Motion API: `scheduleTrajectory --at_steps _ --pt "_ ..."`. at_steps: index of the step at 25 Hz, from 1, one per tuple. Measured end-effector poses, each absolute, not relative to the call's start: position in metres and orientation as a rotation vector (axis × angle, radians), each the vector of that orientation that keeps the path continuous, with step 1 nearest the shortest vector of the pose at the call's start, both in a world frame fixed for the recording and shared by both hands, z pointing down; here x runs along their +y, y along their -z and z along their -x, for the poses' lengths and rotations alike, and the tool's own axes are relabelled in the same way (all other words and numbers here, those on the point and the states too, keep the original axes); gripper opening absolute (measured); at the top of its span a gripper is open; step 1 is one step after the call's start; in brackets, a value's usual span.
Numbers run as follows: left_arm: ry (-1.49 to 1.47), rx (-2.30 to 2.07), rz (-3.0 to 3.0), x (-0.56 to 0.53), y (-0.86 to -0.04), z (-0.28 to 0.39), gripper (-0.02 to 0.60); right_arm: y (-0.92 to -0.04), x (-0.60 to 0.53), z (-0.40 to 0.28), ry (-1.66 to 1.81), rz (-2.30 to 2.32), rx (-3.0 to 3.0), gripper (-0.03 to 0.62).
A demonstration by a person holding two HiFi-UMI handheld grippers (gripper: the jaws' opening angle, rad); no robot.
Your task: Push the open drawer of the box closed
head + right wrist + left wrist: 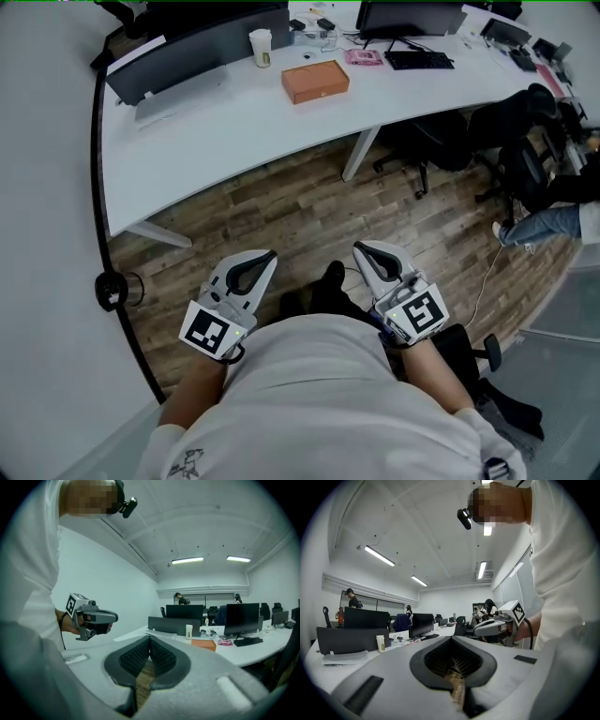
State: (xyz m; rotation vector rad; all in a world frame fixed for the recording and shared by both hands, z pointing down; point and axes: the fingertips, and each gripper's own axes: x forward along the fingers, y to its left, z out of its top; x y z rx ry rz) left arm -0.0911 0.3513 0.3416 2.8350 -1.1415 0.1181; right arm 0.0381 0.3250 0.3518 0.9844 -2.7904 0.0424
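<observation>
The orange box [315, 81] lies flat on the white desk [234, 131], far ahead of both grippers; it also shows in the right gripper view as the orange box [204, 644]. Whether its drawer stands open I cannot tell from here. My left gripper [267, 255] and right gripper [361, 248] are held close to the person's body, over the wooden floor, well short of the desk. Both are shut with nothing between the jaws. In its own view the left gripper [451, 638] has its tips together, and so does the right gripper [150, 637].
On the desk stand monitors [202, 42], a paper cup [261, 47], a keyboard [419, 60] and a pink item [364, 57]. Black office chairs [441, 141] sit under the desk's right part. A seated person's legs [548, 223] are at the right. A white wall bounds the left.
</observation>
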Motion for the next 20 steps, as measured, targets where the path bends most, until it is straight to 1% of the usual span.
scheduleTrajectory --at_steps 3,11,20 --pt "-0.038 -1.158 -2.864 0.361 -0.335 0.1 -0.001 -0.353 0.344 -0.032 -0.034 -0.971 -2.789 0.003" --pt "-0.053 -1.155 -2.824 0.377 -0.342 0.12 0.0 -0.355 0.364 -0.024 -0.011 -0.941 -2.76 0.003" --pt "-0.057 -1.133 -2.831 0.375 -0.345 0.109 -0.001 -0.353 0.366 -0.027 -0.002 -0.952 -2.76 0.003"
